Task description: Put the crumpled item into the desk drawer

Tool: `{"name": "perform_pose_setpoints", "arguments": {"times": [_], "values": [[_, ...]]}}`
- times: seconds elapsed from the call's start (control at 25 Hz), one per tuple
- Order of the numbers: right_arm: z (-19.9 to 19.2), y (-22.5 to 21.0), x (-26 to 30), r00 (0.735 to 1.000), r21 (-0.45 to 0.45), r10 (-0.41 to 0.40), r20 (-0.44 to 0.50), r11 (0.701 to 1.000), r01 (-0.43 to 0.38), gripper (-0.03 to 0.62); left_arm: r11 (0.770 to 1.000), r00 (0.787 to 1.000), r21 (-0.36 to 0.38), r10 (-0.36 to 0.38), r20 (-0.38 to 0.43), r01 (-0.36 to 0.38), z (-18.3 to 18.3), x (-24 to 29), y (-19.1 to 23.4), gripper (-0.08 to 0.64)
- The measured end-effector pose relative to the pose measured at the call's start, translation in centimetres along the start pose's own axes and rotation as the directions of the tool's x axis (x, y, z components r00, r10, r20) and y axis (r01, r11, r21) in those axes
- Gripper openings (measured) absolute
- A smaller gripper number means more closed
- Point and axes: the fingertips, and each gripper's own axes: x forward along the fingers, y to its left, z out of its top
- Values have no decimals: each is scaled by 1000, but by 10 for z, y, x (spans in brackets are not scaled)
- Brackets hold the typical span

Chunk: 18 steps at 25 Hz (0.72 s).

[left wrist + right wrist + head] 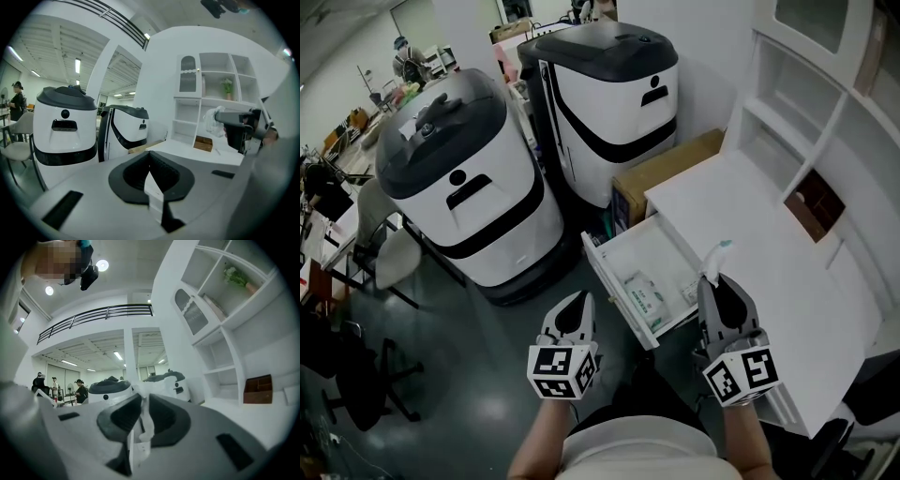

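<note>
- crumpled white plastic item: it is pinched in your right claw, and a wad of it sticks out past the claw tips.
- in the right gripper view the right claw has both jaws pressed on the crumpled white plastic item, which runs up between the pads.
- in the head view the item sits over the right end of the open white desk drawer, just beside the edge of the white tabletop; it is not yet in the drawer.
- your left claw is held to the left of the drawer, over the dark floor.
- the left gripper view shows the left claw with its jaws together and nothing between them; the held item shows far off to the right in that view.
- a flat white packet with green print lies inside the drawer.
- two large white-and-black machines stand beyond the drawer, with a brown cardboard box against the tabletop's far side.
- a small brown box sits in a cubby of the white shelf unit.
</note>
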Motion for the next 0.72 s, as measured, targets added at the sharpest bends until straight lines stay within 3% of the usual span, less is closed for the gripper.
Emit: {"name": "perform_pose_setpoints", "arguments": {"times": [0.72], "values": [[-23, -15, 94, 987, -5, 141, -79, 990, -142, 58, 990, 990, -39, 136, -41, -137, 2, 43, 33, -6]]}}
